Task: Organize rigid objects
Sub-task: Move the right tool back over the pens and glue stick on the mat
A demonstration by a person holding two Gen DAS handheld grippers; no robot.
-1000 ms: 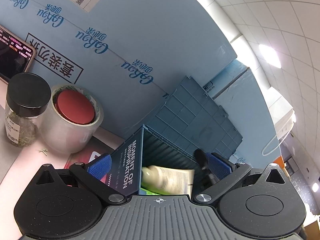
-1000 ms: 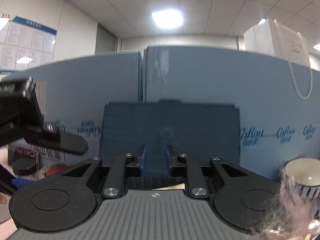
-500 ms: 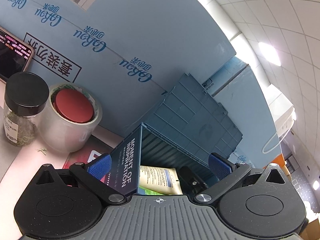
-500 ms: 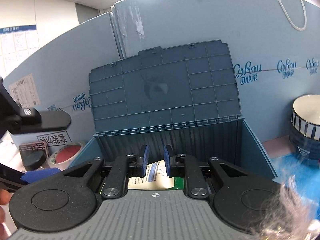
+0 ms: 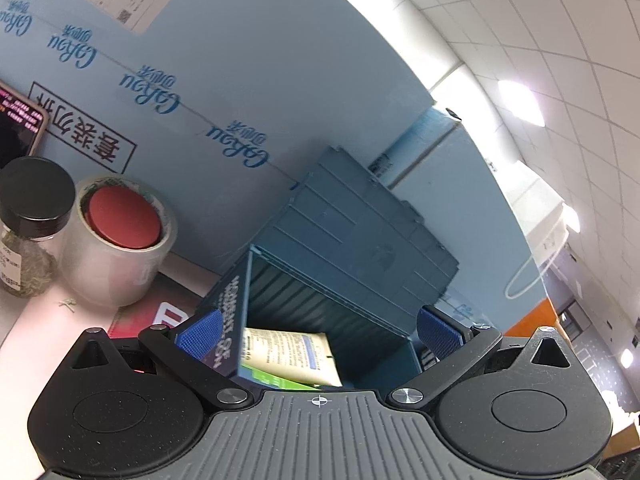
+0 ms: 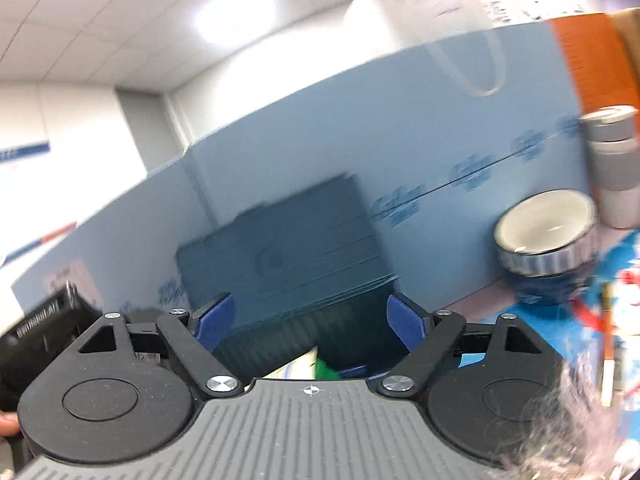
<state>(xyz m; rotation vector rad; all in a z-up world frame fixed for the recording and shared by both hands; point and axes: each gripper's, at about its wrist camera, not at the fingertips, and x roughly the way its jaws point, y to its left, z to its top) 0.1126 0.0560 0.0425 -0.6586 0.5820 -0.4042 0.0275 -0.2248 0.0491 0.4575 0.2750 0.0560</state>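
Observation:
A dark blue plastic storage box (image 5: 328, 304) stands open, its lid (image 5: 360, 224) leaning back on the blue wall panel. Inside lies a cream and green tube-like package (image 5: 288, 360). My left gripper (image 5: 318, 330) is open and empty, just in front of the box's near edge. My right gripper (image 6: 308, 320) is open and empty, over the same box (image 6: 304, 332); the package's cream and green end (image 6: 316, 366) shows below it. This view is blurred.
Left of the box stand a clear tape roll holding a red lid (image 5: 120, 240), a black-capped herb jar (image 5: 28, 232) and a phone (image 5: 20, 120). To the right are stacked striped bowls (image 6: 548, 248), a grey cup (image 6: 612, 160) and fluffy material (image 6: 568, 420).
My right gripper has opened wide, from nearly shut, and swung to the right. The package now lies in the box. My left gripper has stayed open and shifted slightly.

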